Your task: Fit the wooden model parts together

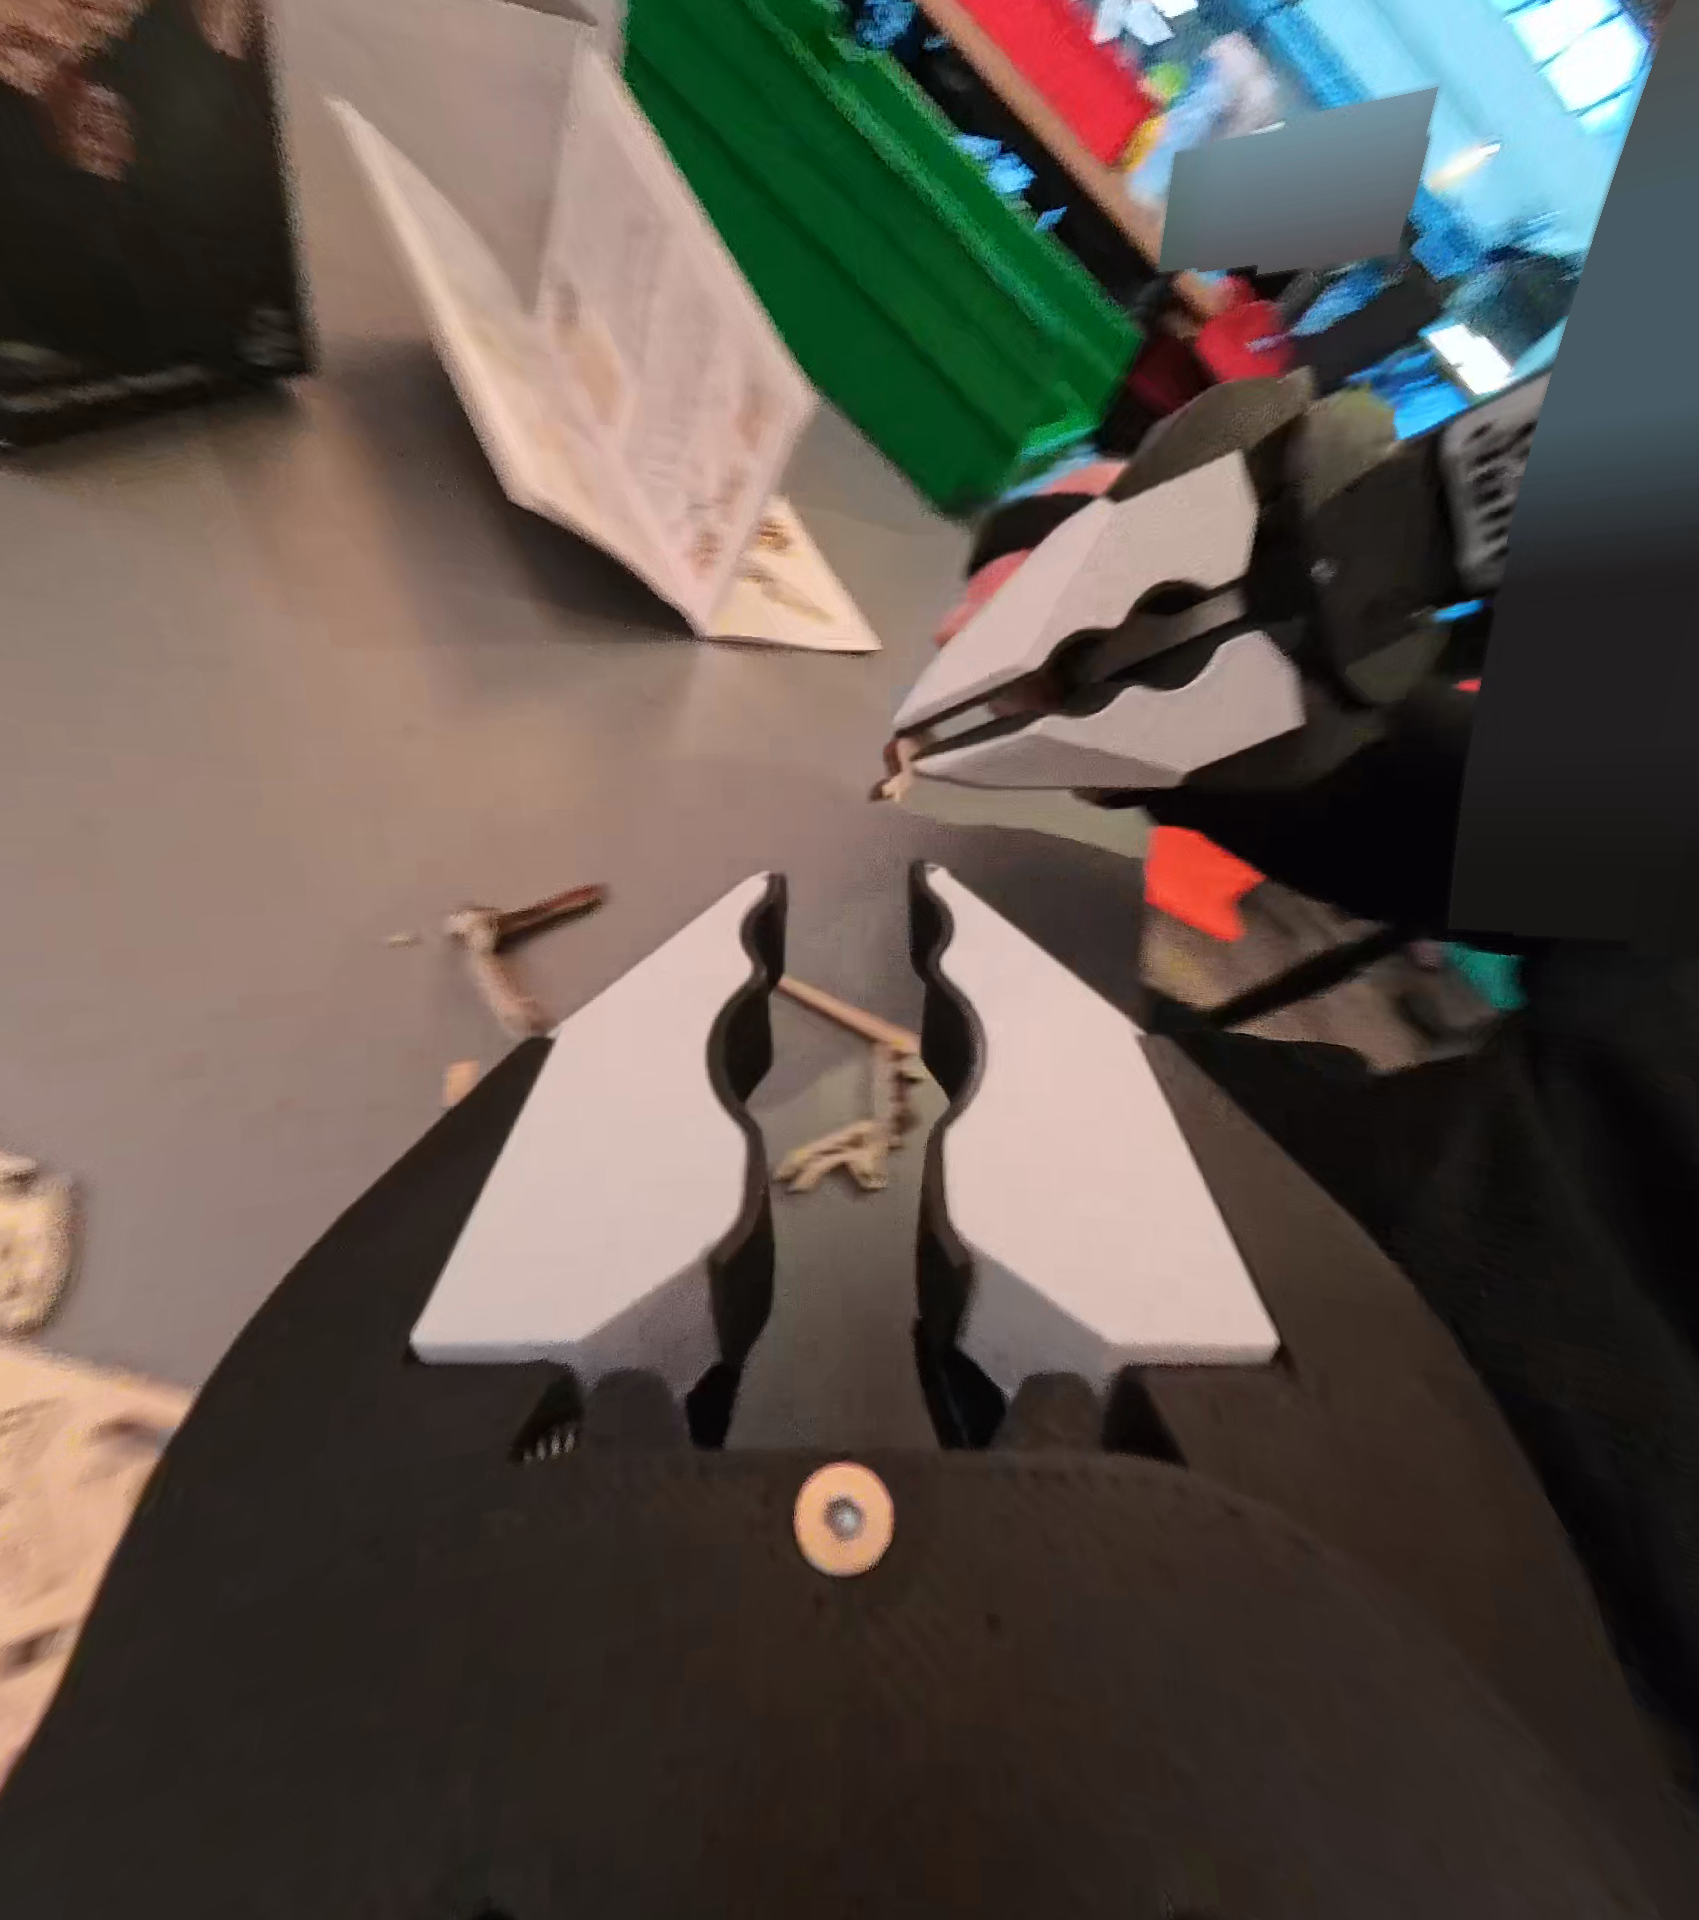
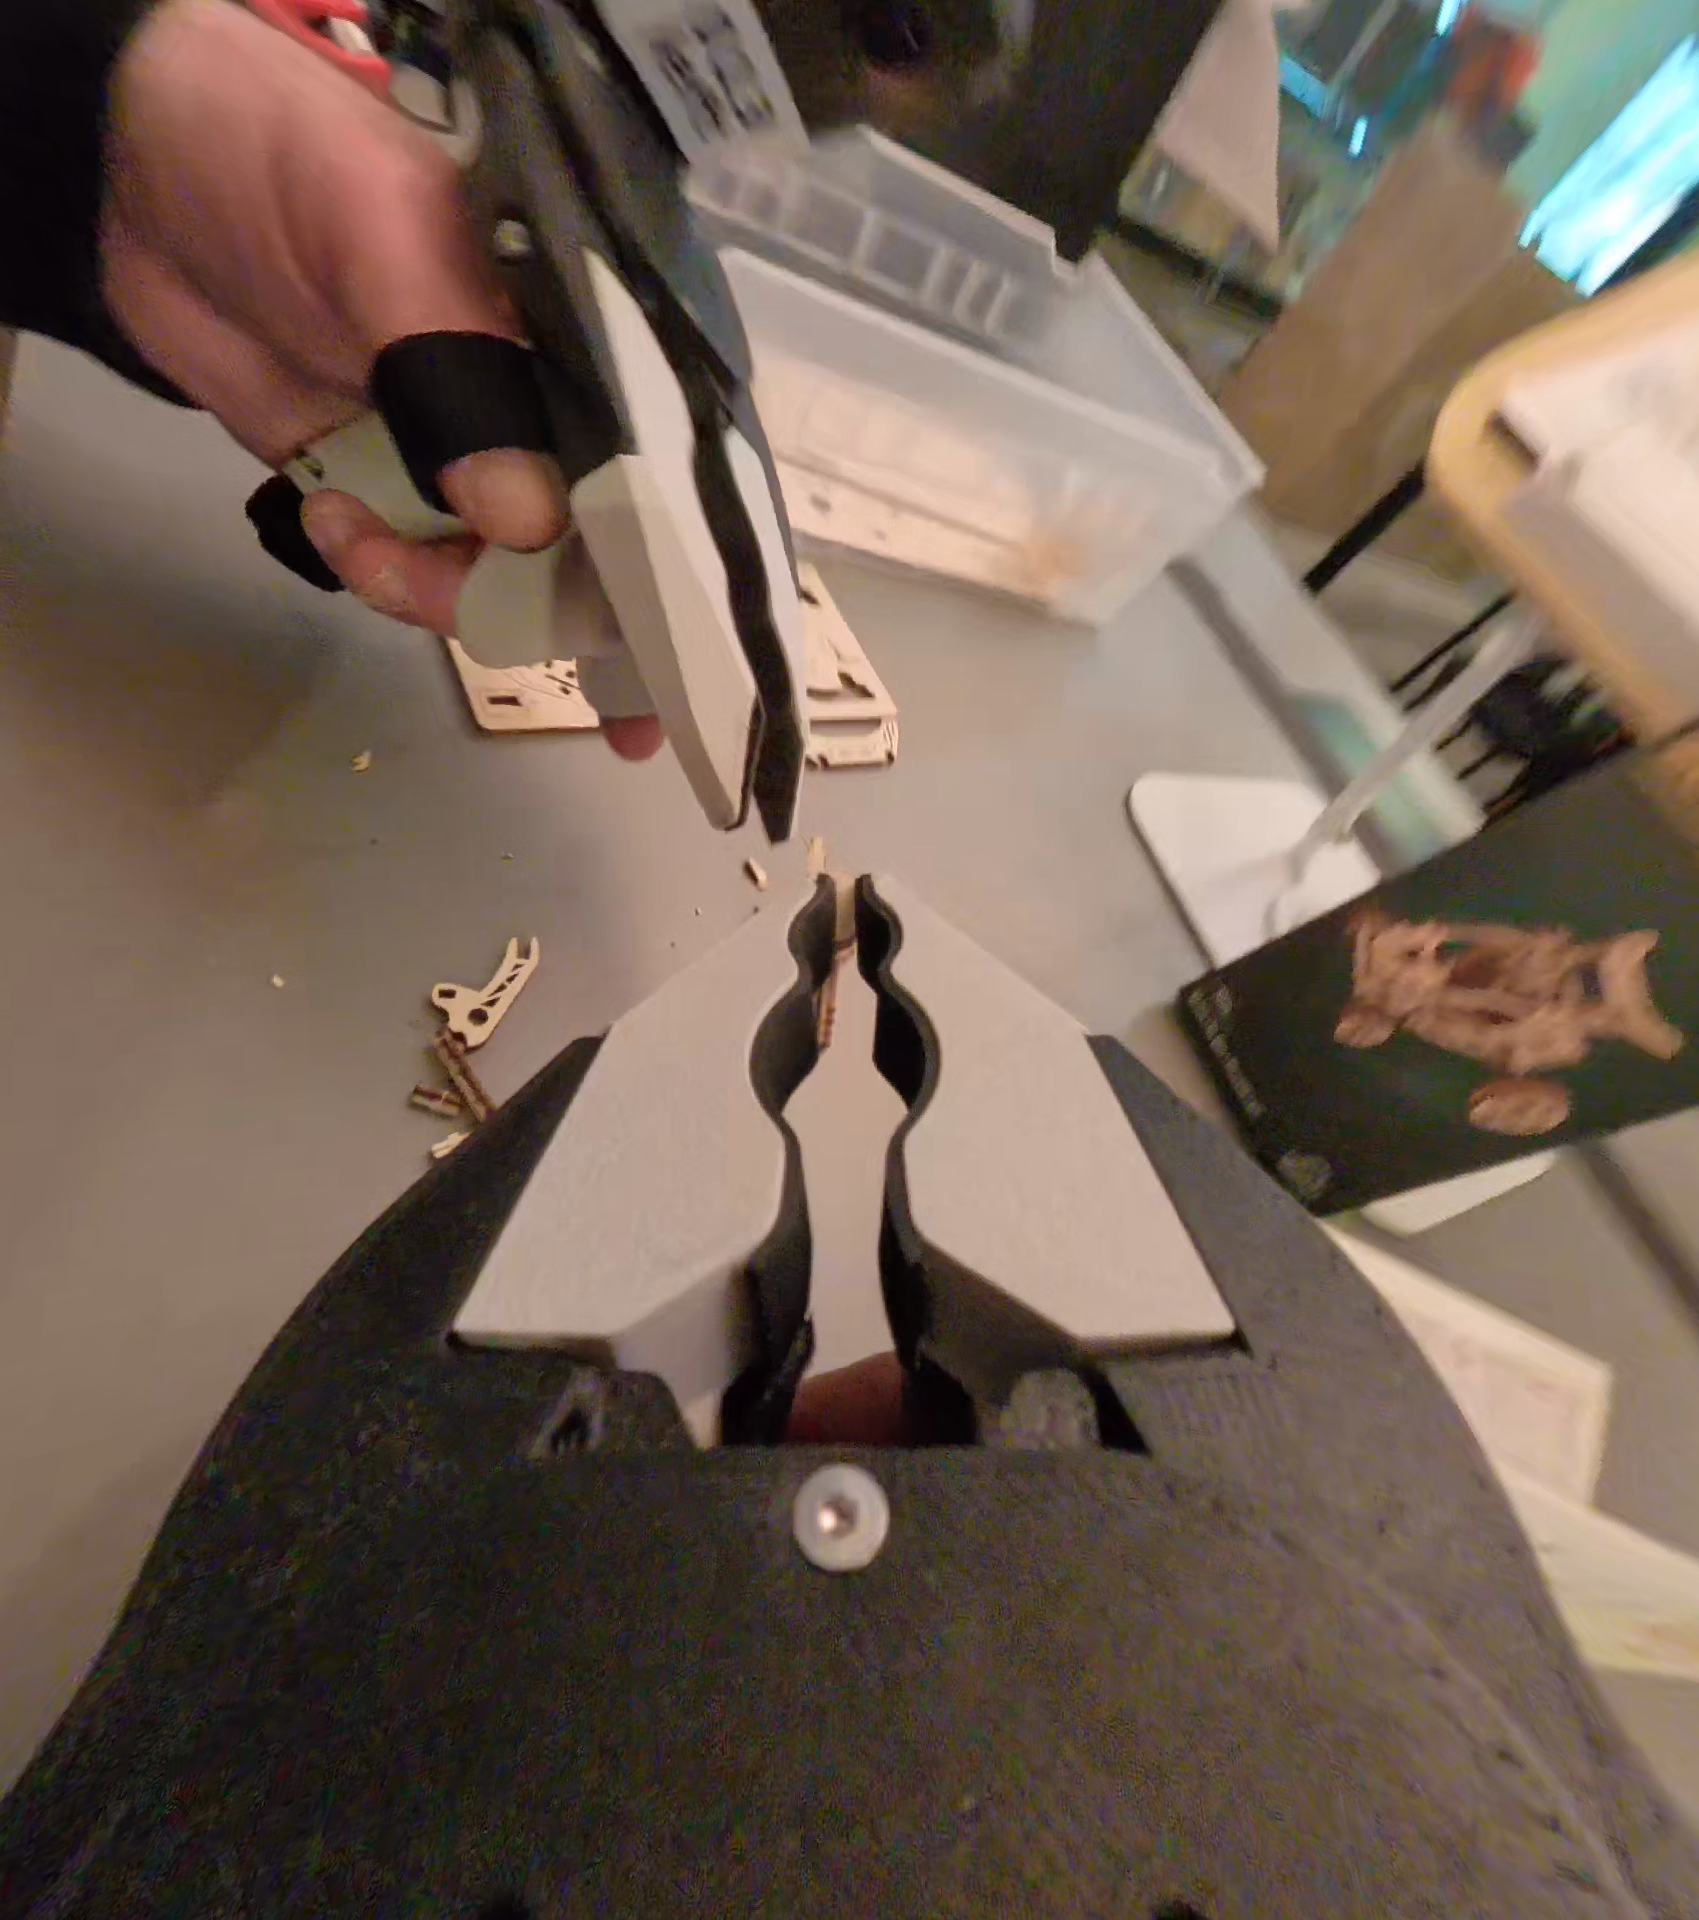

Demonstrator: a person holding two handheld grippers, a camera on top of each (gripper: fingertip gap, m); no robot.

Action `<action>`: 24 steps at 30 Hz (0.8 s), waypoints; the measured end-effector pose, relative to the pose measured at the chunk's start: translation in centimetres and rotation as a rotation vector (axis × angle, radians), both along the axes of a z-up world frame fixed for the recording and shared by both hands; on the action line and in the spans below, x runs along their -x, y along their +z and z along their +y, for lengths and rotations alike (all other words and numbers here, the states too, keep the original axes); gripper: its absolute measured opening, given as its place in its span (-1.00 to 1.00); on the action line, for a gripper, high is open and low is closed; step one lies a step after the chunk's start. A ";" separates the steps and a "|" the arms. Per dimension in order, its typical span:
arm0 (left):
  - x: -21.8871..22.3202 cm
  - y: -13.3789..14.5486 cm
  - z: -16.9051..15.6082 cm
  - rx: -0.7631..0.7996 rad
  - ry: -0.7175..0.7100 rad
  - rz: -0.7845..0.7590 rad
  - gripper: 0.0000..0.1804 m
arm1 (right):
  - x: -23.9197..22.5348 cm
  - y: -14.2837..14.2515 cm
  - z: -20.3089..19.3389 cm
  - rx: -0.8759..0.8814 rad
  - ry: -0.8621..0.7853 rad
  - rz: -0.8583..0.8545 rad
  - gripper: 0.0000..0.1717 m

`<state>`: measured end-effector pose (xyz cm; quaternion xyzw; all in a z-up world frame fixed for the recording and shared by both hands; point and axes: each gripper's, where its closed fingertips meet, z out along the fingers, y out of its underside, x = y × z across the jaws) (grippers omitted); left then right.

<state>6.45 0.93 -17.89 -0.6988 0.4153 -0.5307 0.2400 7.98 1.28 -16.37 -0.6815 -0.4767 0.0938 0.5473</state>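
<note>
- Left wrist view: the left gripper (image 1: 847, 883) stood open and empty over loose wooden parts (image 1: 850, 1101) on the table (image 1: 201, 727).
- Right wrist view: the right gripper (image 2: 845, 894) clamped a small wooden piece (image 2: 840, 925); assembly looked barely begun.

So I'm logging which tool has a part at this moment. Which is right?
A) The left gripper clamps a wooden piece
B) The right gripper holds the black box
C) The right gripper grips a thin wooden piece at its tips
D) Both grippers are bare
C: the right gripper has a thin wooden piece pinched at its tips, also seen from the left wrist view, while the left gripper stands open with only table between its fingers.
</note>
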 end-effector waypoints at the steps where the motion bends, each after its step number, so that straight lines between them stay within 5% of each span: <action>1: 0.3 -0.8 1.3 -0.072 0.053 0.060 -0.72 | -0.3 -0.7 0.8 0.067 -0.033 0.019 -0.98; 5: 1.0 -3.7 4.5 -0.396 0.103 0.295 -0.58 | -0.6 -4.3 3.6 0.304 -0.128 0.110 -0.98; 13: 1.0 -6.0 5.1 -0.461 0.074 0.398 -0.61 | -0.6 -6.8 4.9 0.542 -0.164 0.199 -0.98; 19: 1.1 -5.1 5.5 -0.552 0.095 0.410 -0.68 | -0.3 -6.4 4.2 0.532 -0.140 0.206 -0.98; 24: 0.0 -2.5 3.1 -0.482 0.014 0.302 -0.75 | 0.7 -2.4 2.9 0.263 -0.014 0.222 -0.99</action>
